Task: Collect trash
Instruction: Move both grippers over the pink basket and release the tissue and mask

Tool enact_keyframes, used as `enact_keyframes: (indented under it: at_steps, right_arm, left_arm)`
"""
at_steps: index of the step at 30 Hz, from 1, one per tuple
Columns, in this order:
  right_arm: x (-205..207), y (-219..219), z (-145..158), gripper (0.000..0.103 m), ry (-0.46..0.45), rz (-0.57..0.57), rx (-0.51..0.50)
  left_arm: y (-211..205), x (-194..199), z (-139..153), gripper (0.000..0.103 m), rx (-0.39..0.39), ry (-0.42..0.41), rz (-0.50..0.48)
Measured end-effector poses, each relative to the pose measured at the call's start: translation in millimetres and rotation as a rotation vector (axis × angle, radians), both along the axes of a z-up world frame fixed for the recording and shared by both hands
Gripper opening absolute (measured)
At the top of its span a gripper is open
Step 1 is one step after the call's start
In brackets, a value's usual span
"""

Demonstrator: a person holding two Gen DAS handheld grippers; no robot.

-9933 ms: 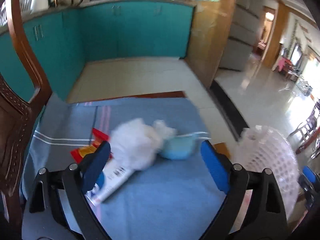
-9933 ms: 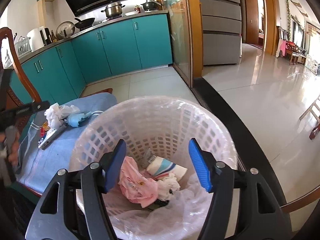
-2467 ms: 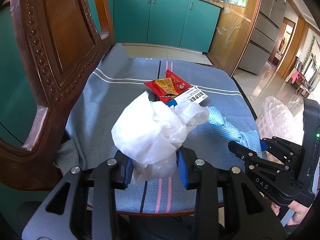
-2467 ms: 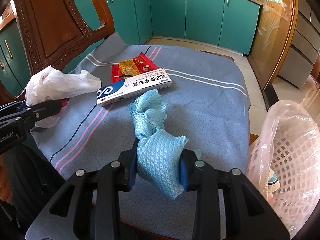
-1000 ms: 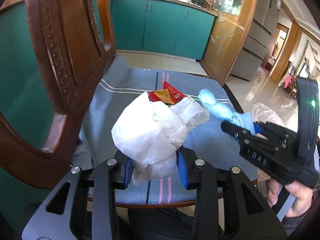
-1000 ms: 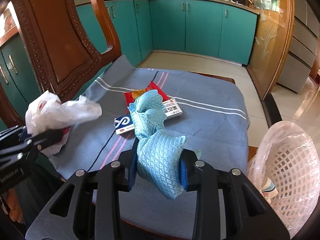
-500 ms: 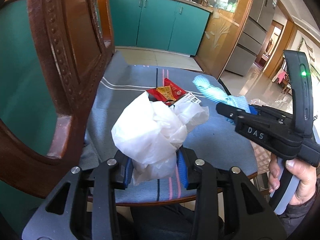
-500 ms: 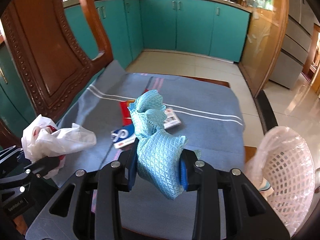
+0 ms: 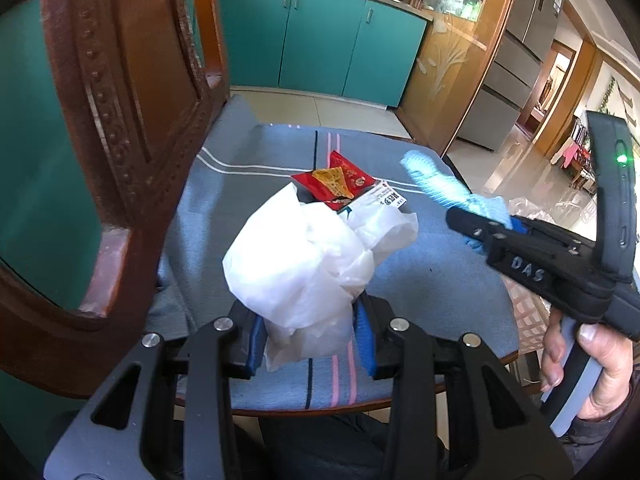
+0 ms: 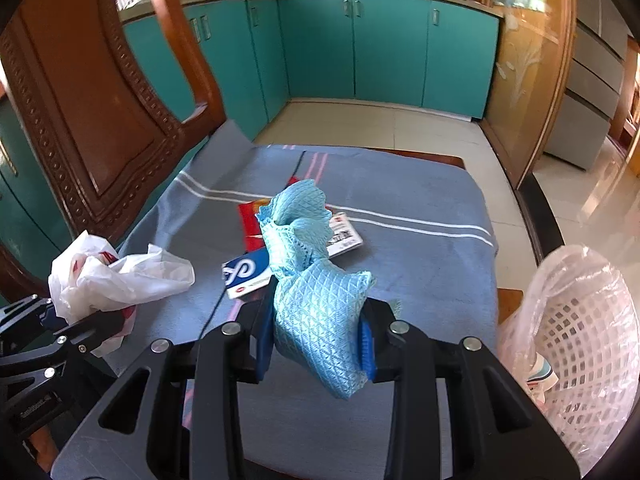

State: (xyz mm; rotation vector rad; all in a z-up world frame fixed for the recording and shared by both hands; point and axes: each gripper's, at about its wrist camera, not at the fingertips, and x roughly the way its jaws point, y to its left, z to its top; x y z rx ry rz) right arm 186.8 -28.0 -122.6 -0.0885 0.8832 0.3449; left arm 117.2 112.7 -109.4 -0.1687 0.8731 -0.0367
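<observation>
My left gripper (image 9: pixel 310 338) is shut on a crumpled white plastic bag (image 9: pixel 308 260), held above the near edge of the chair seat. My right gripper (image 10: pixel 318 340) is shut on a light blue mesh cloth (image 10: pixel 316 292), also lifted over the seat. On the seat's blue towel (image 10: pixel 420 200) lie a red snack wrapper (image 9: pixel 336 184) and a white and blue carton (image 10: pixel 248 272), partly hidden behind the held things. The white trash basket (image 10: pixel 584 332), lined with a clear bag, stands low at the right of the chair. In the right wrist view the bag (image 10: pixel 112 276) hangs at the left.
A carved wooden chair back (image 9: pixel 120 120) rises at the left. Teal kitchen cabinets (image 10: pixel 384 44) stand behind, with tiled floor (image 10: pixel 380 124) between them and the chair. A person's hand (image 9: pixel 588 364) holds the right gripper's handle. A grey refrigerator (image 9: pixel 516 64) and a wooden partition stand at the right.
Both grippers keep their grips. In the left wrist view the right gripper with the blue cloth has drifted a little lower and right; otherwise the scene holds still.
</observation>
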Motion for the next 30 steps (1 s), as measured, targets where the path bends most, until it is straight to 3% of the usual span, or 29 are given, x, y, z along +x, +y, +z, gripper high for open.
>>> enact_keyframes:
  at_steps: [9,18,25,30]
  right_arm:
    - [-0.1,-55.8,8.9,0.034,-0.033,-0.074,0.087]
    - [-11.4,-152.4,18.4,0.034,-0.108,-0.24,0.138]
    - [-32.2,-235.5,19.3,0.034,-0.134,-0.402,0.101]
    - [-43.9,-266.9,9.4,0.034,-0.111,-0.465,0.076]
  left_arm:
    - [-35.7,20.2,-3.9,0.038,0.03,0.021,-0.05]
    - [-96.1,45.2,4.2,0.038,0.047,0.0,-0.159]
    - [-147.5,70.9,18.7,0.038,-0.038,-0.035,-0.279]
    - [-202.7,78.2,14.7,0.038,-0.064,-0.025,-0.42]
